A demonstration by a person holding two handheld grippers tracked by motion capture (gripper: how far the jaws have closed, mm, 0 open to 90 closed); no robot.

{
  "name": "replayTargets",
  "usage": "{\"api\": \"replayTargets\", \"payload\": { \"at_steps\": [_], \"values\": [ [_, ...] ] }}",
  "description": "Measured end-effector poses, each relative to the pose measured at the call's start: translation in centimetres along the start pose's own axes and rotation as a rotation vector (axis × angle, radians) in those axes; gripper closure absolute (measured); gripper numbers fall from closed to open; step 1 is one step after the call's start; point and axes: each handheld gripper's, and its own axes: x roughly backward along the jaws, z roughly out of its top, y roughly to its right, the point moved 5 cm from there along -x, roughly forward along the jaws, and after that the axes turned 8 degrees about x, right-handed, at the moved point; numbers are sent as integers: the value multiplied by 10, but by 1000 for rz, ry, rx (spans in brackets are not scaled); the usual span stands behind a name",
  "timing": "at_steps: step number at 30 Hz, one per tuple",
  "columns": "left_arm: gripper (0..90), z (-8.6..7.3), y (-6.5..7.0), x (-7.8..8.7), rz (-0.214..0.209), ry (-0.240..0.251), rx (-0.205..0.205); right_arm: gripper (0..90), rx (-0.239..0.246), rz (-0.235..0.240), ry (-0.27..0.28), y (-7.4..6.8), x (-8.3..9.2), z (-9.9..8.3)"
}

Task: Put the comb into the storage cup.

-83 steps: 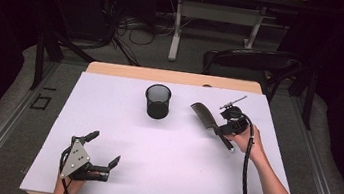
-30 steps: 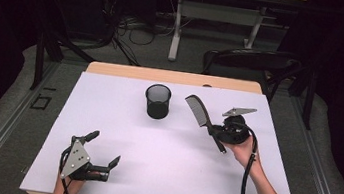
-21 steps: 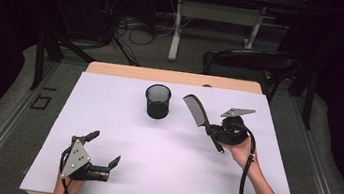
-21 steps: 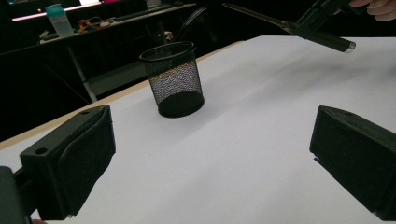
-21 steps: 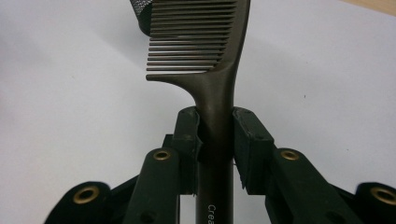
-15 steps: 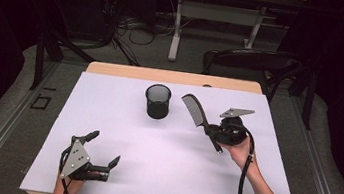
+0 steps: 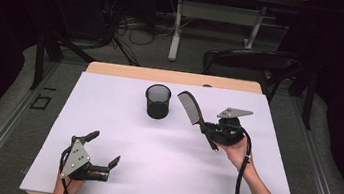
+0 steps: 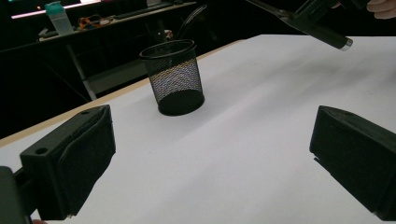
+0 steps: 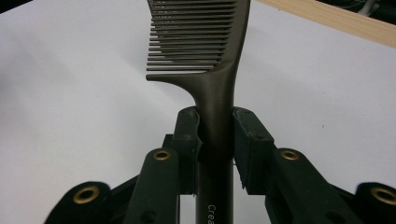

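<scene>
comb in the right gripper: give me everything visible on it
The comb is dark, brownish-black, plastic by the look, with a long straight handle and one row of fine teeth along one side of the head. Pale lettering starts low on the handle, too cut off to read. The right gripper is shut on the handle just below the teeth, a pad pressing each side. In the high view the comb is held off the white table cover, head slanting up toward the black mesh cup without touching it.

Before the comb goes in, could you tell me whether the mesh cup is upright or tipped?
Upright: the mesh cup stands on its base on the white table, open rim facing up.
</scene>
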Motion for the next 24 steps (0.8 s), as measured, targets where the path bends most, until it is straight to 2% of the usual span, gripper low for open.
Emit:
{"api": "replayTargets", "payload": {
  "at_steps": [9, 24],
  "values": [
    [2, 0, -2, 3, 14, 4, 5, 726, 10, 7, 25, -5, -3, 6],
    [2, 0, 0, 1, 4, 0, 4, 726, 39, 4, 83, -14, 1, 14]
  ]
}}
